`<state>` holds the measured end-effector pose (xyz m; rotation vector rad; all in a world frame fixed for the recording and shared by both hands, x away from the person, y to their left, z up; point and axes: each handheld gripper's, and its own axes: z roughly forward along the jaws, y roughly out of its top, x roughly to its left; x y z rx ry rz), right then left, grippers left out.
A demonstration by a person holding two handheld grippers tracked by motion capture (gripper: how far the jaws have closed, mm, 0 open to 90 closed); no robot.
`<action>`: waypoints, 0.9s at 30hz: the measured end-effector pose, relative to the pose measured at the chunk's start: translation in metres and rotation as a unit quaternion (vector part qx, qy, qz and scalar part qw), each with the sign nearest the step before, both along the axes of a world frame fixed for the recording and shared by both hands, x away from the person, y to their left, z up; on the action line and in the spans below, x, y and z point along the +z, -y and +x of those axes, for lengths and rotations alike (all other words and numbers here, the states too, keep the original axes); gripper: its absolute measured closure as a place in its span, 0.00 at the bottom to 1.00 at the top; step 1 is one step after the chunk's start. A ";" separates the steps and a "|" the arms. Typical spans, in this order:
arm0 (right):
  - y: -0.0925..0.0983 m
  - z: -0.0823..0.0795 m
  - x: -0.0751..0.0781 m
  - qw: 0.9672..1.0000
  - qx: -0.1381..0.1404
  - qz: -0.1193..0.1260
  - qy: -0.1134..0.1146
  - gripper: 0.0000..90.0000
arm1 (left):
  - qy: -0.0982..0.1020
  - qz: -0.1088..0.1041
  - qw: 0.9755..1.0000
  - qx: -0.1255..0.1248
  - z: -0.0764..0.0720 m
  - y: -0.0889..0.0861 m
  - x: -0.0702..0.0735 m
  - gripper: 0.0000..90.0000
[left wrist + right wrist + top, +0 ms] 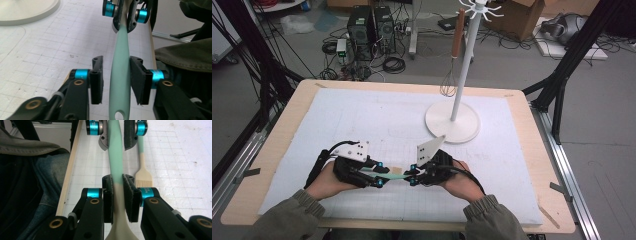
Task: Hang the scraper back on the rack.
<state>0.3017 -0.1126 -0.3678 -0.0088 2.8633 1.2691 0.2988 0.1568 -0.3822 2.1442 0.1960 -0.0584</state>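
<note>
A mint-green utensil [396, 176] with a beige head is held level just above the mat, between my two grippers. My right gripper [118, 178] is shut on its neck, where the green handle [114, 150] turns beige. My left gripper [116, 60] stands around the handle [120, 82] near the end with the hanging hole. Its jaws are open: one pad lies against the handle and a gap shows at the other pad. In the high view the left gripper [379, 180] and right gripper [412, 177] face each other tip to tip.
A second mint-handled brush [143, 173] with beige bristles lies on the white gridded mat [362, 120] beside the grippers. A white stand [452, 122] with a hanging whisk [449, 75] rises at the back right. The table's near edge [412, 224] is close behind my hands.
</note>
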 end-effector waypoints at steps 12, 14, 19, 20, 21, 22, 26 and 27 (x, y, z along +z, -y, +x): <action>-0.004 0.000 -0.004 0.999 0.024 -0.012 -0.026 0.87 | 0.029 0.012 0.998 -0.047 -0.008 0.001 0.001 0.83; -0.005 0.001 -0.006 0.999 0.027 -0.014 -0.040 0.86 | 0.036 0.010 0.998 -0.049 -0.010 0.003 0.002 0.83; -0.008 0.002 -0.008 0.998 0.026 -0.020 -0.049 0.88 | 0.045 0.015 0.998 -0.049 -0.011 0.005 0.002 0.83; -0.008 0.001 -0.008 0.998 0.026 -0.022 -0.048 0.88 | 0.041 0.015 0.998 -0.045 -0.010 0.005 0.002 0.83; -0.008 0.001 -0.008 0.999 0.024 -0.023 -0.041 0.89 | 0.040 0.016 0.998 -0.044 -0.009 0.005 0.002 0.82; -0.008 0.000 -0.007 0.999 0.022 -0.023 -0.035 0.89 | 0.037 0.014 0.998 -0.041 -0.008 0.005 0.002 0.82; -0.007 -0.002 -0.004 1.000 0.017 -0.015 -0.015 0.90 | 0.019 0.000 0.999 -0.030 -0.005 0.001 0.002 0.77; -0.007 -0.003 -0.004 1.000 0.016 -0.014 -0.011 0.90 | 0.018 0.001 0.999 -0.029 -0.005 0.001 0.002 0.77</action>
